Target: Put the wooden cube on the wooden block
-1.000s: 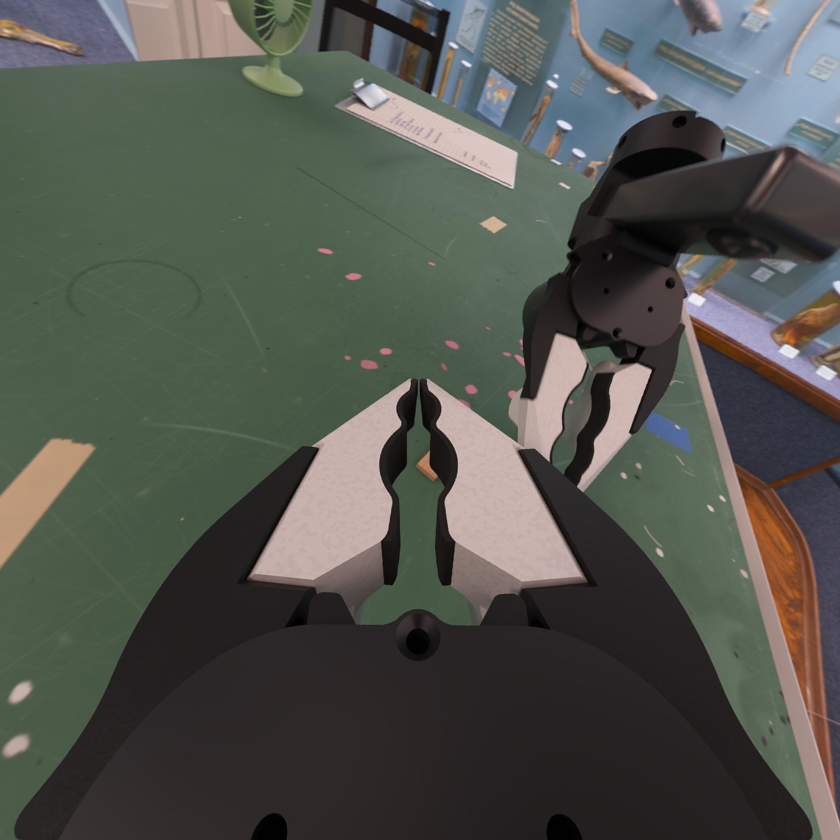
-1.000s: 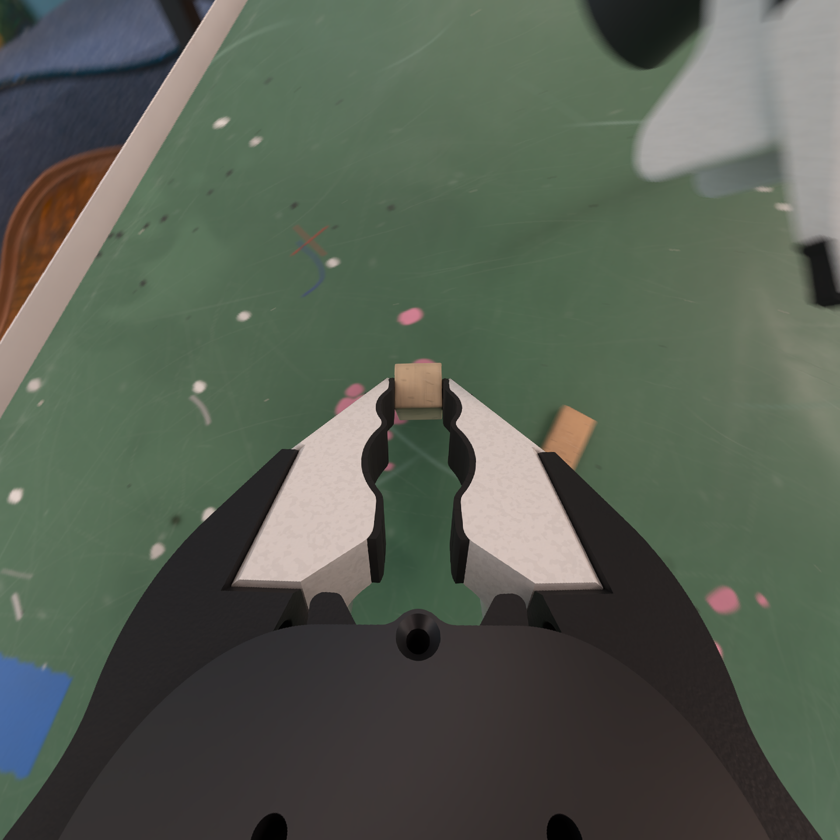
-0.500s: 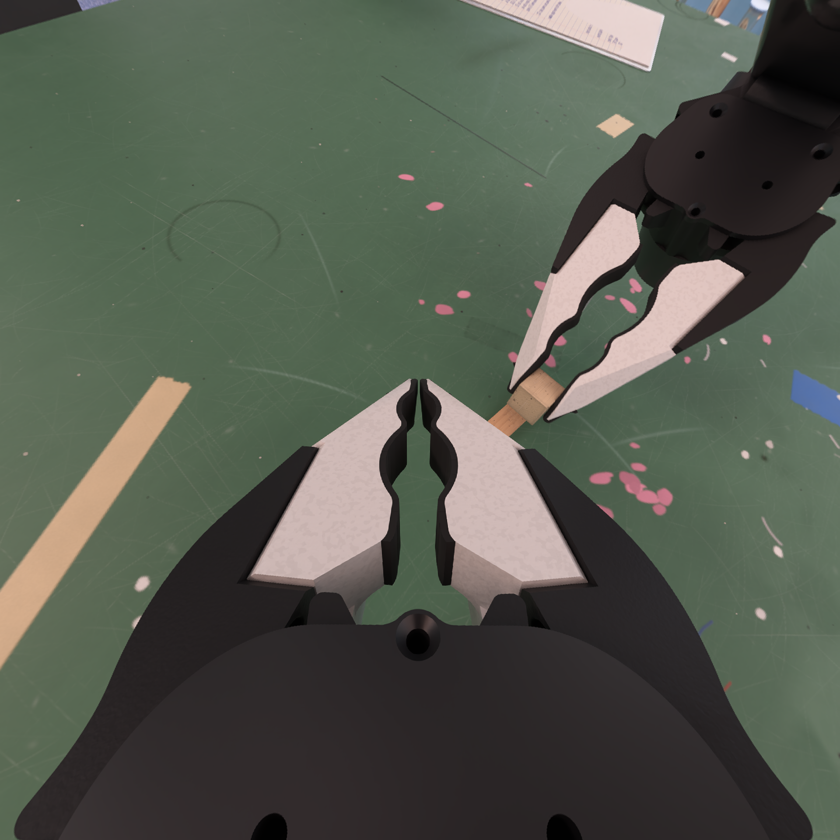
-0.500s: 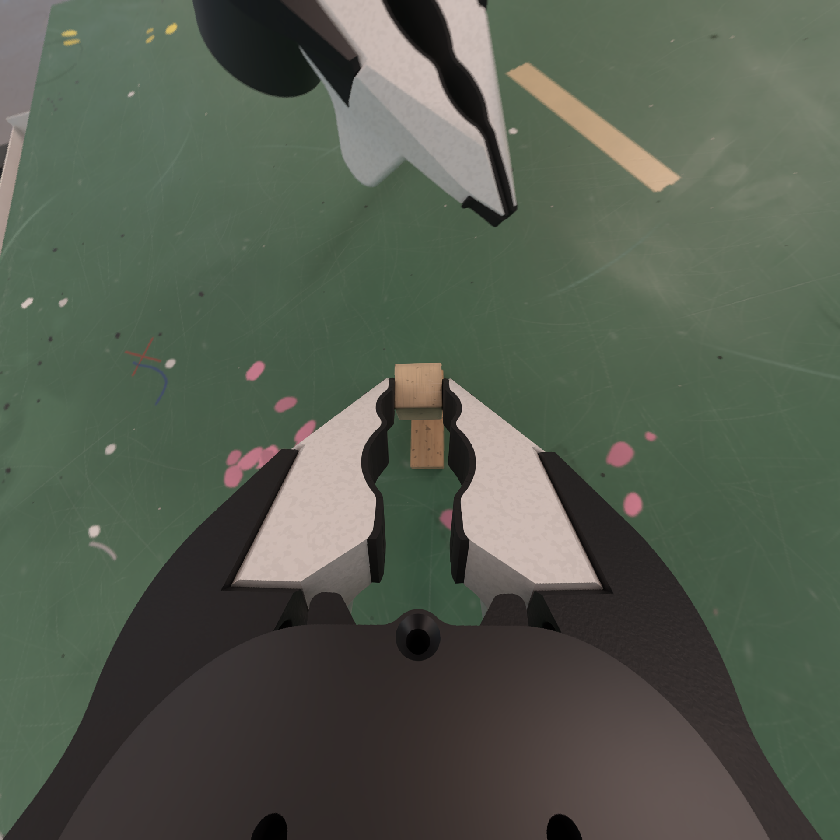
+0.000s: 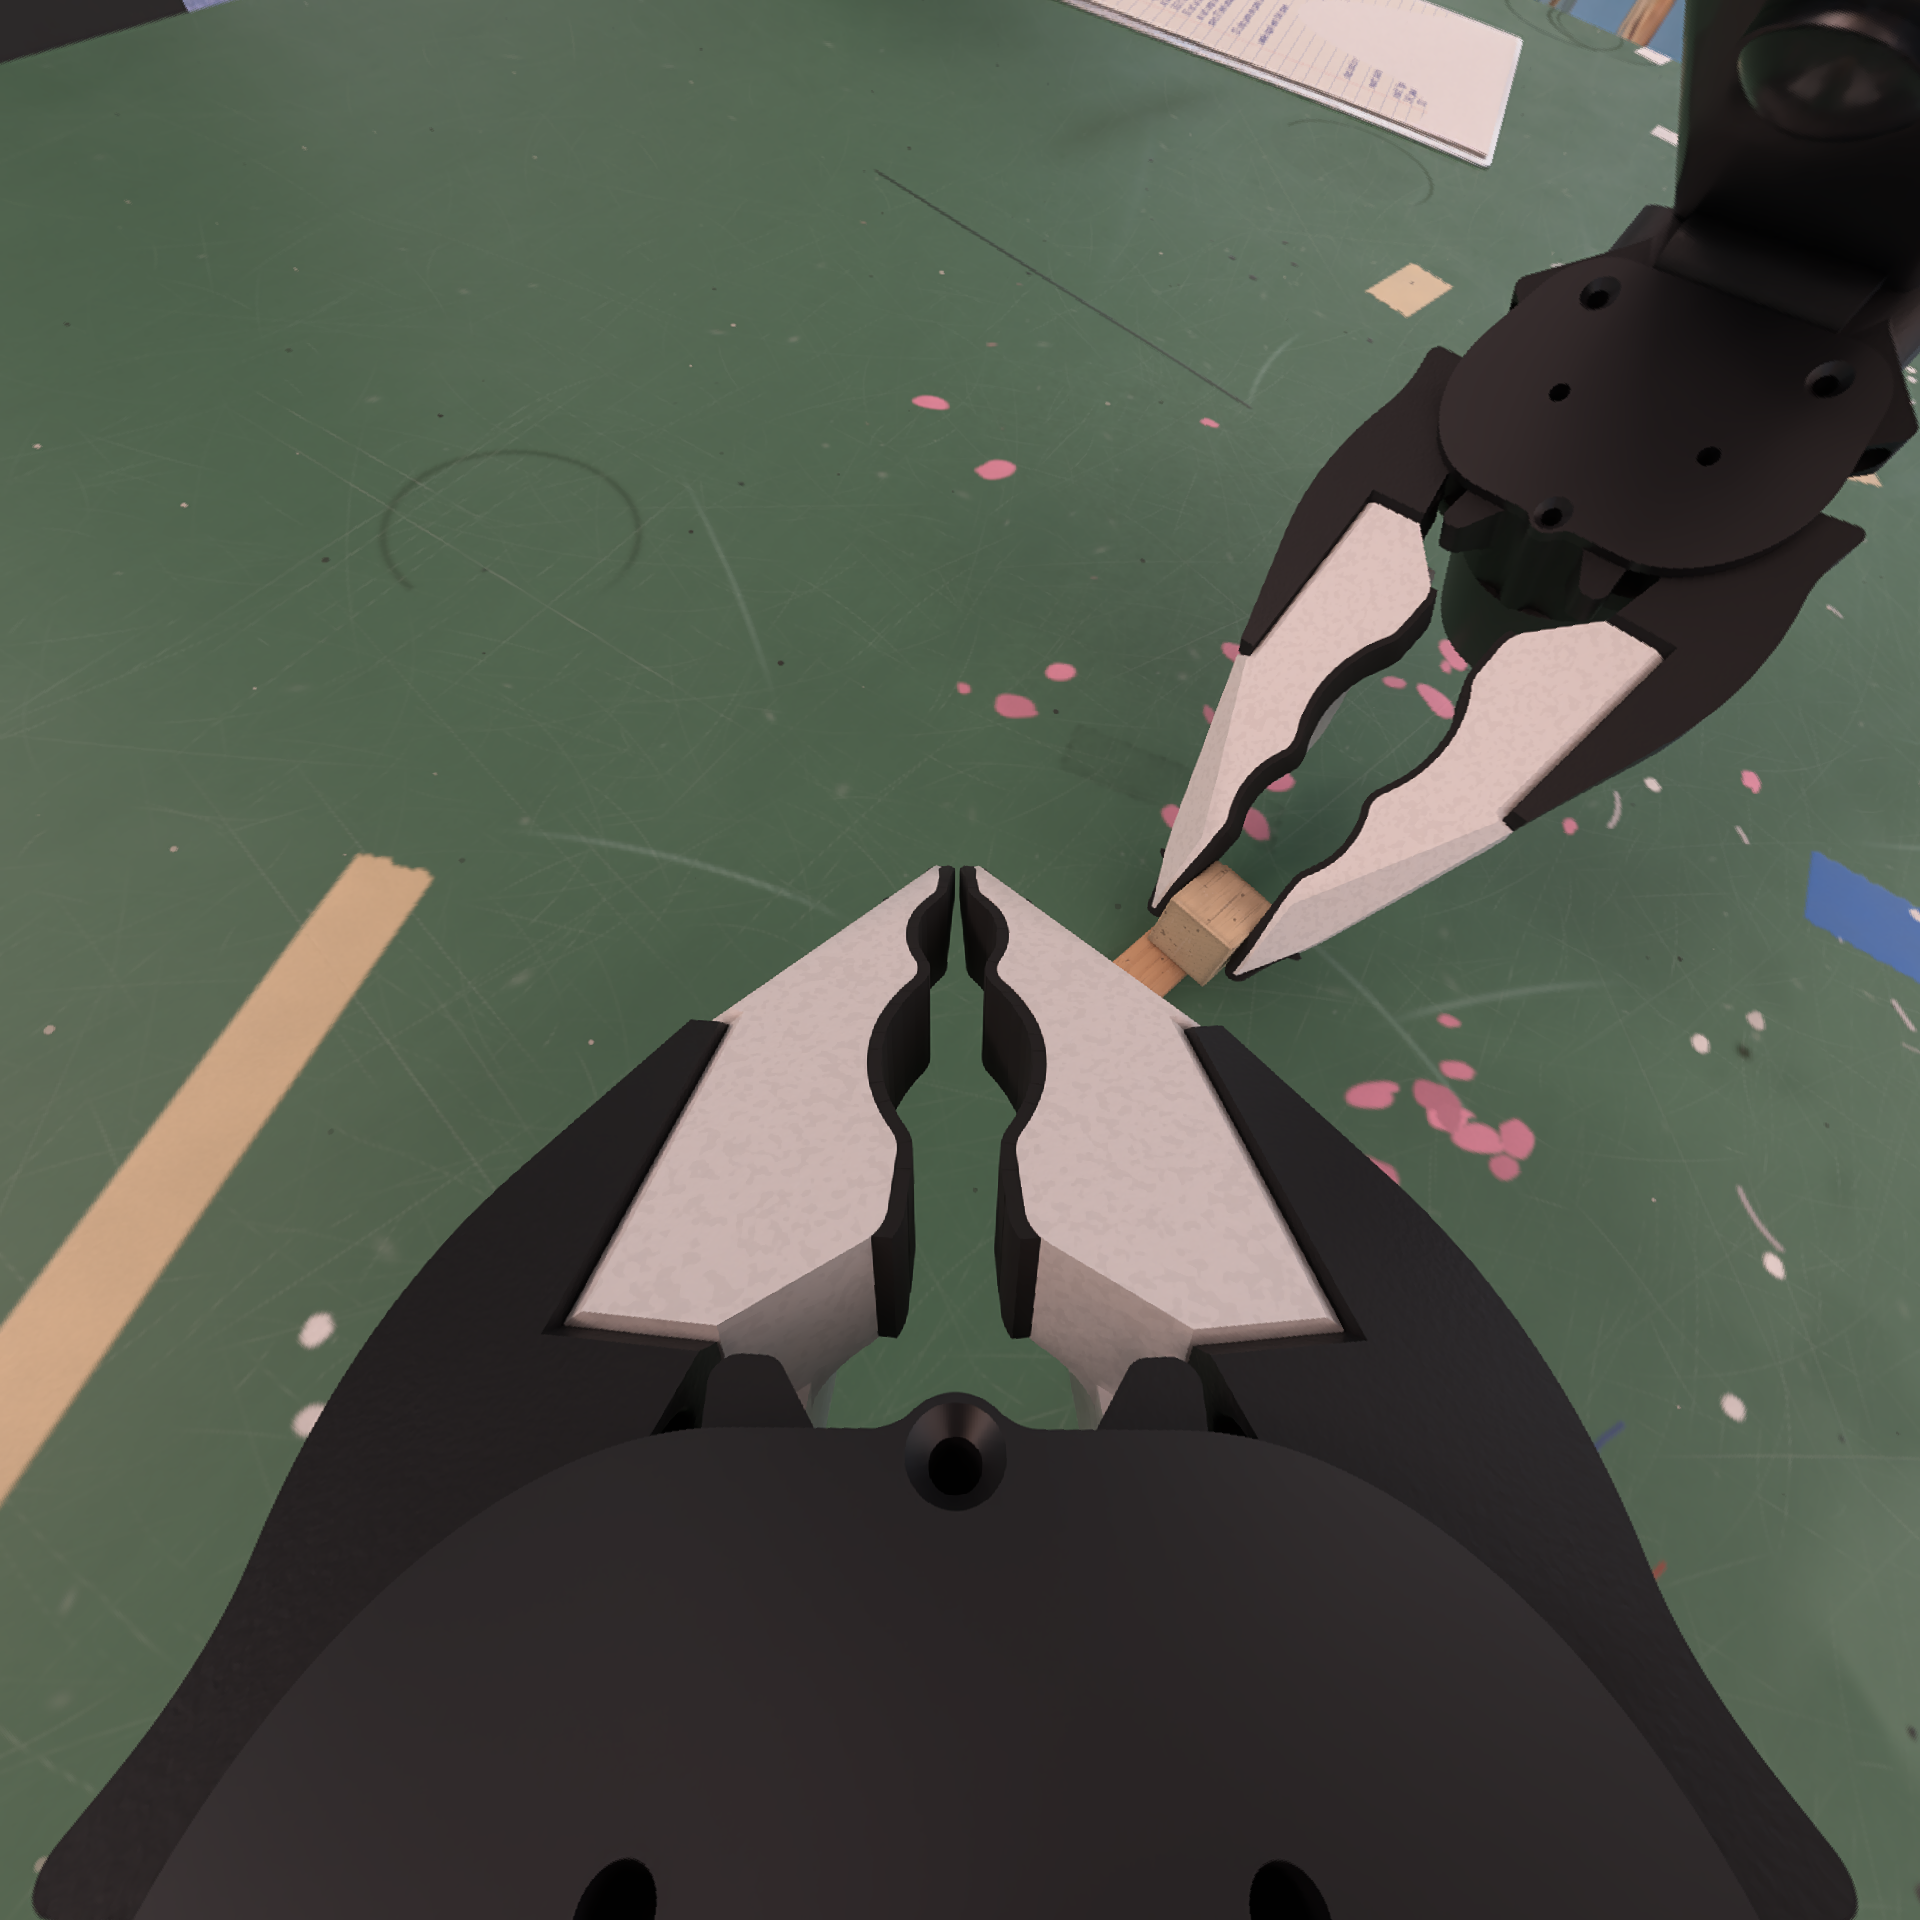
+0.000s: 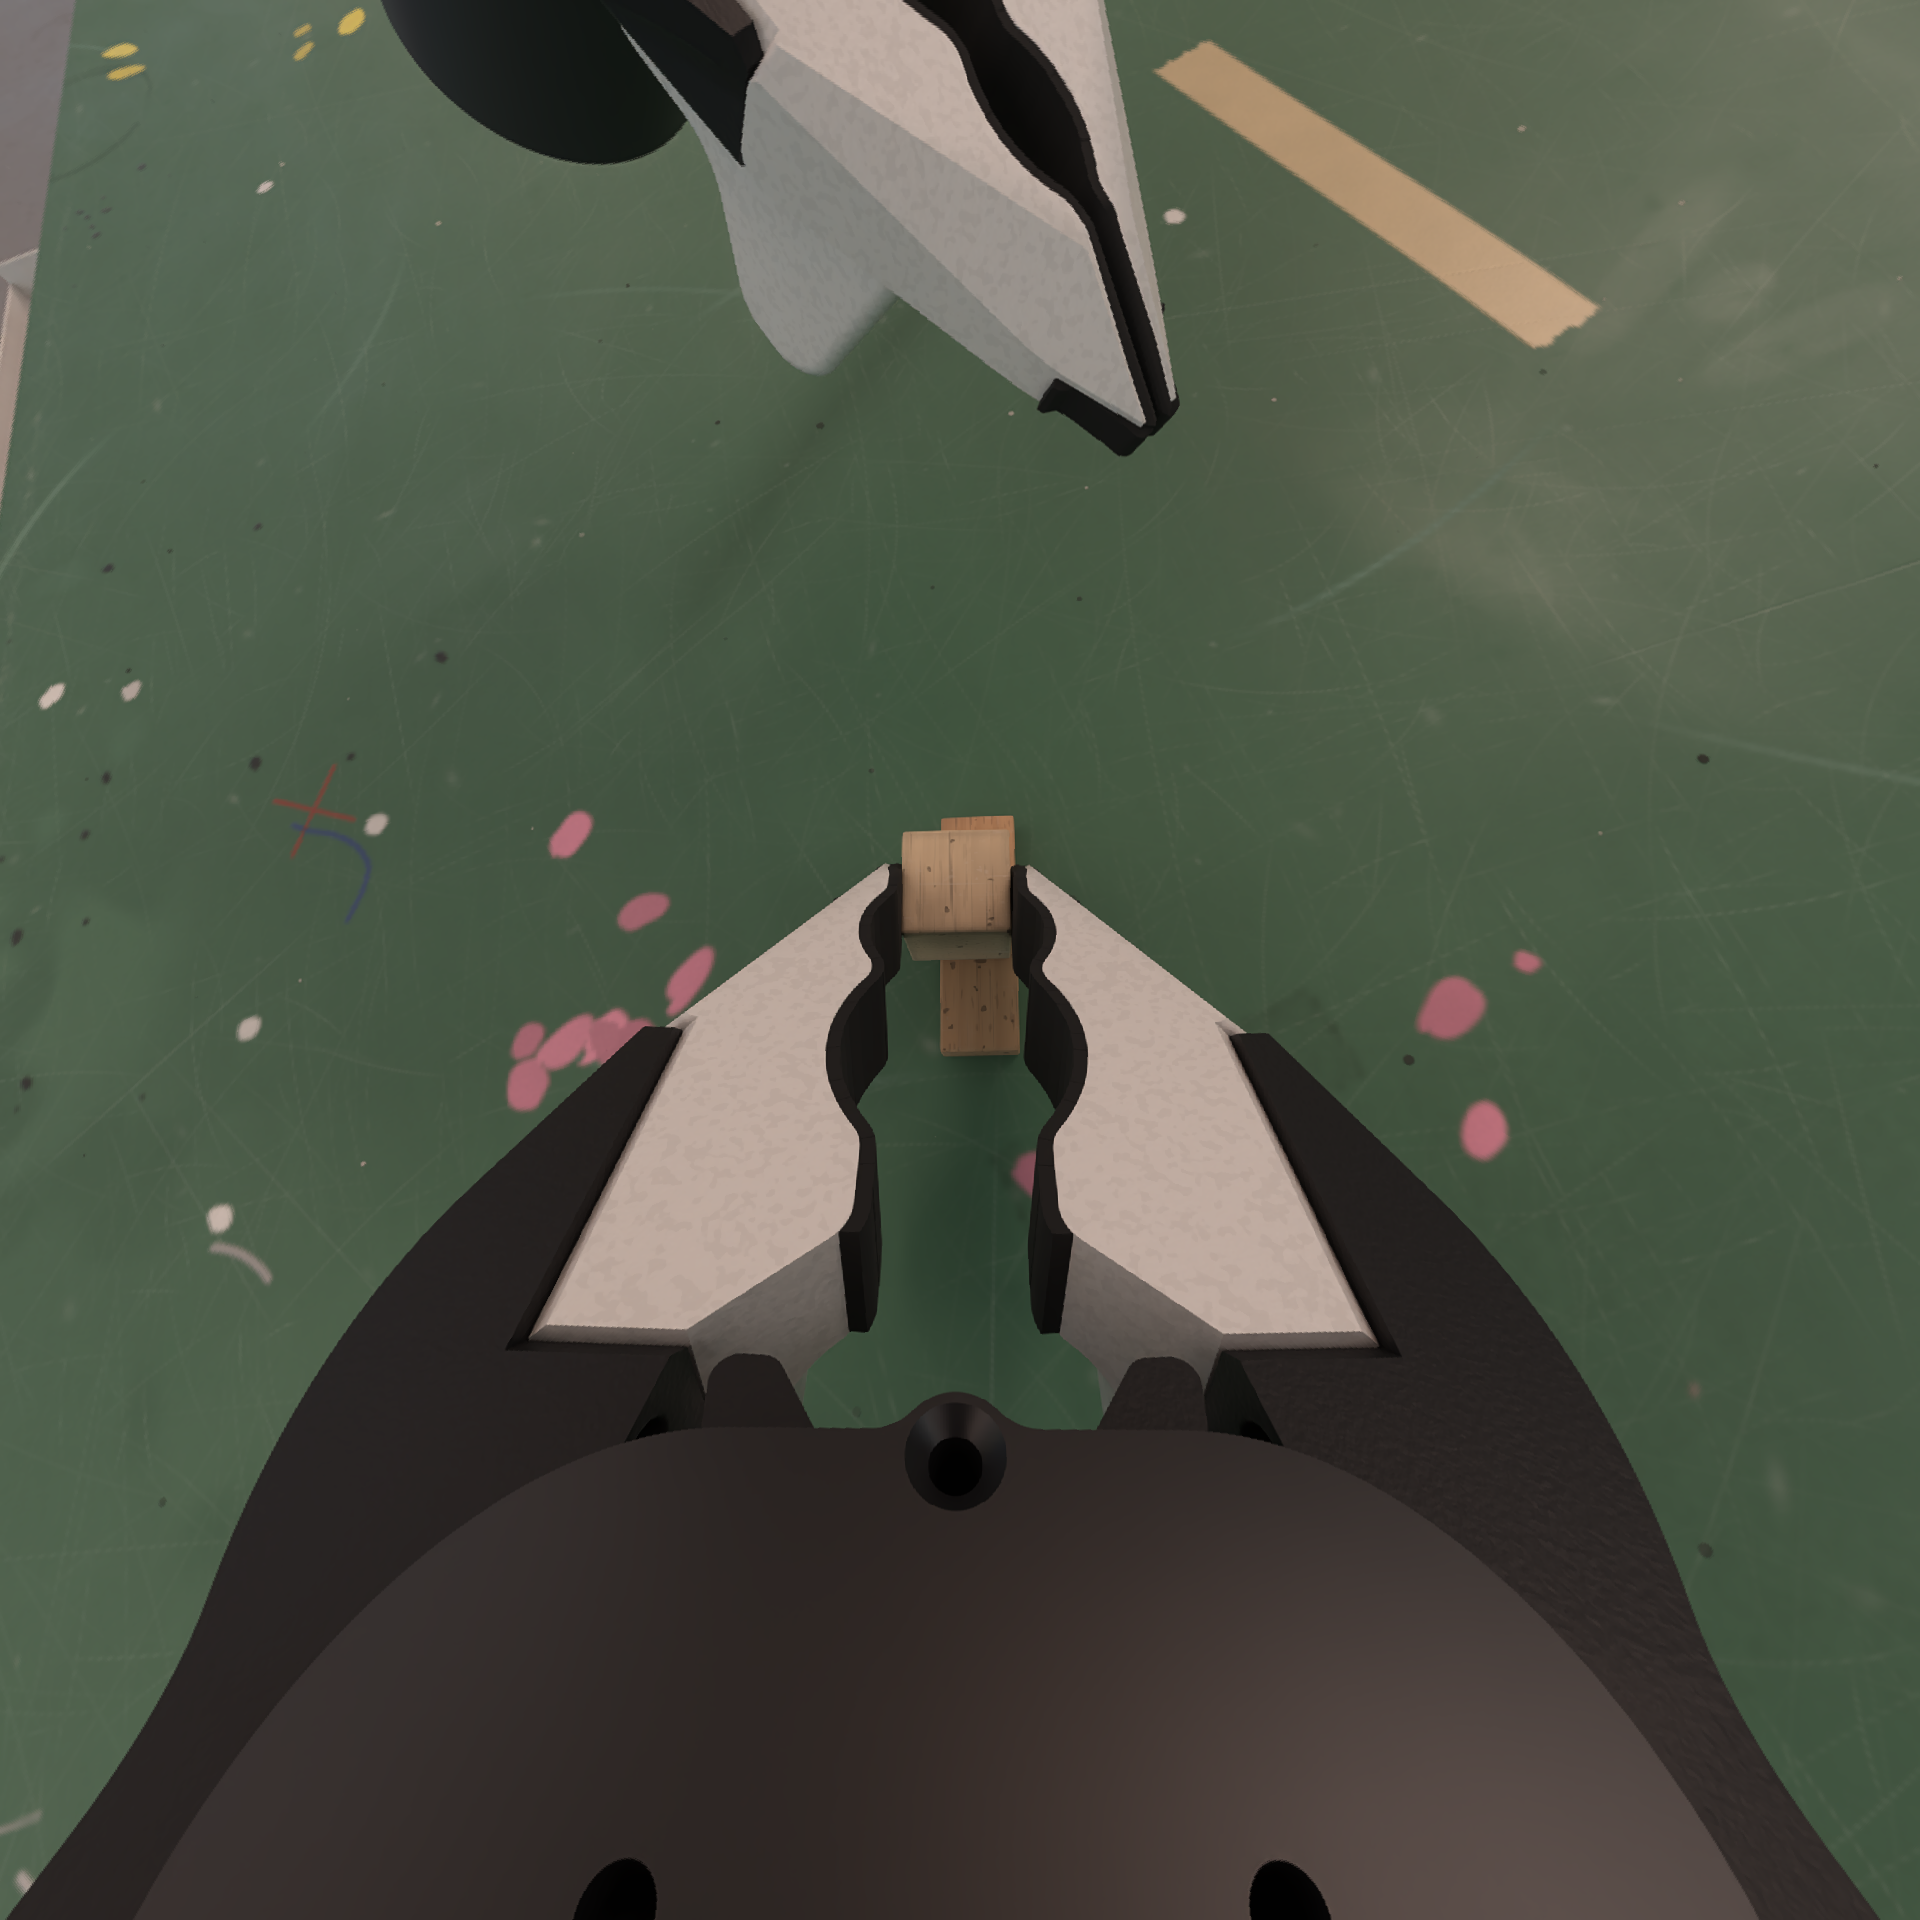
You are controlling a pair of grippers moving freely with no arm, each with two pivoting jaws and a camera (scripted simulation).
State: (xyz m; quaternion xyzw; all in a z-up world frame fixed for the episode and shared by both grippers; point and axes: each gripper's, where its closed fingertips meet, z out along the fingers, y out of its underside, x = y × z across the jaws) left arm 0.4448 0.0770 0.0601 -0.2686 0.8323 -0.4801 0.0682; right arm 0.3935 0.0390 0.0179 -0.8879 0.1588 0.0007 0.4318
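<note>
My right gripper (image 6: pixel 957 896) is shut on a small pale wooden cube (image 6: pixel 955 883) at its fingertips. The cube hangs just above a flat wooden block (image 6: pixel 977 1006) that lies on the green table; the block shows past the cube on both sides. In the left wrist view the cube (image 5: pixel 1203 923) sits between the right gripper's tips (image 5: pixel 1205 935), over the block's near end (image 5: pixel 1146 957). My left gripper (image 5: pixel 955 883) is shut and empty, its tips close to the left of the block. It also shows at the top of the right wrist view (image 6: pixel 1127 426).
A strip of tan tape (image 5: pixel 197 1143) lies on the table at the left. A white paper sheet (image 5: pixel 1351 62) lies at the far right. A small tan patch (image 5: pixel 1408 288), a blue patch (image 5: pixel 1860 914) and pink paint spots (image 5: pixel 1444 1117) mark the table.
The right gripper has carried the cube over the block and come lower. The left gripper has stayed shut and barely moved in the last half second.
</note>
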